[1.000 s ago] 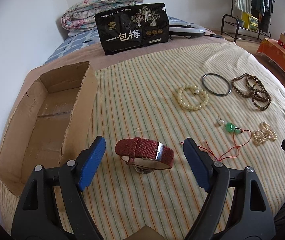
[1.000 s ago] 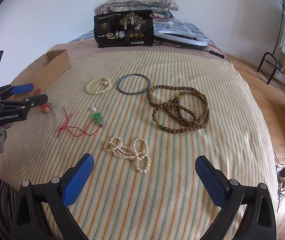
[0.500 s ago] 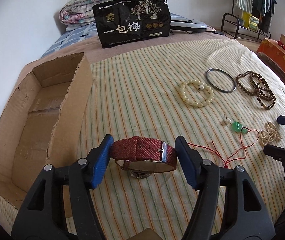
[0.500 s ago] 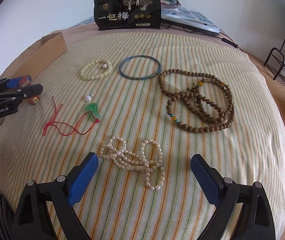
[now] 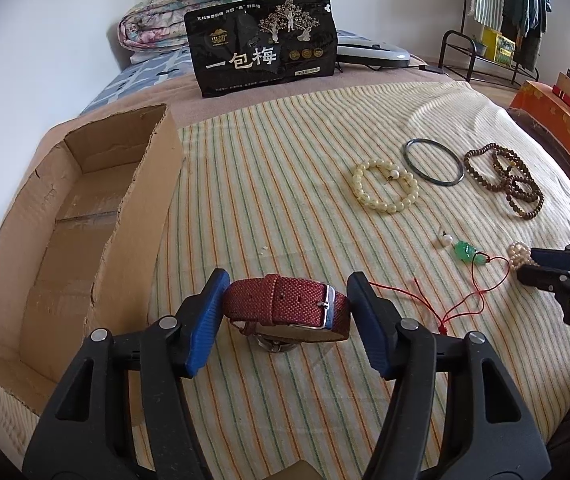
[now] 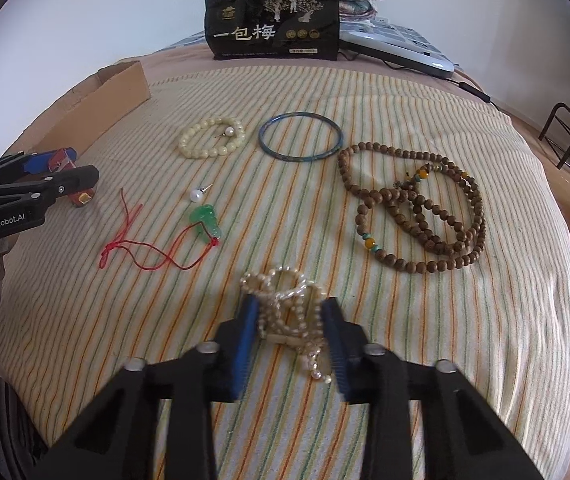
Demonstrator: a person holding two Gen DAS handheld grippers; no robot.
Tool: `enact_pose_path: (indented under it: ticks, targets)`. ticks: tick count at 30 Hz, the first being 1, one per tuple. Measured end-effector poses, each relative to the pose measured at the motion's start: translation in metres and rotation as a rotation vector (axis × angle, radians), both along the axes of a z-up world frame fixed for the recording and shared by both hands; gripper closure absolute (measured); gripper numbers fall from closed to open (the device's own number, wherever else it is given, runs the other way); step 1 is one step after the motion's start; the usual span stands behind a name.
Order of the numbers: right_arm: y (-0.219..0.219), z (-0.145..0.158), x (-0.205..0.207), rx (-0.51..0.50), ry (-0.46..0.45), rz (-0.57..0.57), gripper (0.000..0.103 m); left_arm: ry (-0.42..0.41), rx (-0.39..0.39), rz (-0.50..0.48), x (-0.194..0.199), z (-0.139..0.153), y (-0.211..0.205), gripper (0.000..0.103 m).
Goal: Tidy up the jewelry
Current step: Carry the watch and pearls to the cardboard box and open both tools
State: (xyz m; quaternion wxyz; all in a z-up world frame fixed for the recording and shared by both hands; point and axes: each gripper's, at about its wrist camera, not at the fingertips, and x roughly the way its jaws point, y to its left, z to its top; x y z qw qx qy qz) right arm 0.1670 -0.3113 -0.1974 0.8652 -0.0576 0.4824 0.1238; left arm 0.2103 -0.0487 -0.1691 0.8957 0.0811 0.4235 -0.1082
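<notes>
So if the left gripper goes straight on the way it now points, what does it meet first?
Probably the red watch already between the left gripper pads, then the striped bedcover under it.

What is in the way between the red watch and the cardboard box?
Nothing visible lies between them. The red watch sits between the left gripper's blue pads, and only bare striped blanket separates it from the cardboard box. The box's near wall stands up, so the watch would have to go over it.

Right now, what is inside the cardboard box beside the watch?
The cardboard box shows only bare cardboard floor and a fold line; no jewelry seen. Its near wall hides the strip of floor behind it.
</notes>
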Motion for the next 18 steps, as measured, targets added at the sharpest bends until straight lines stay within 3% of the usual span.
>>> enact_pose_path:
  ticks: [2, 4, 10, 18]
  targets:
    - [0.000, 0.000, 0.001, 0.013, 0.004, 0.001, 0.092, 0.002, -0.009, -0.002, -0.001, 0.001, 0.000, 0.041]
    - [-0.001, 0.001, 0.001, 0.021, 0.006, 0.002, 0.095, 0.001, -0.018, -0.004, -0.004, 0.003, 0.000, 0.041]
    - [-0.014, 0.016, -0.002, 0.093, -0.010, -0.022, 0.097, -0.018, -0.052, -0.007, -0.012, 0.016, 0.002, 0.041]
    - [-0.020, 0.056, -0.013, 0.113, -0.078, -0.035, 0.097, -0.055, -0.100, -0.014, -0.027, 0.041, 0.008, 0.041]
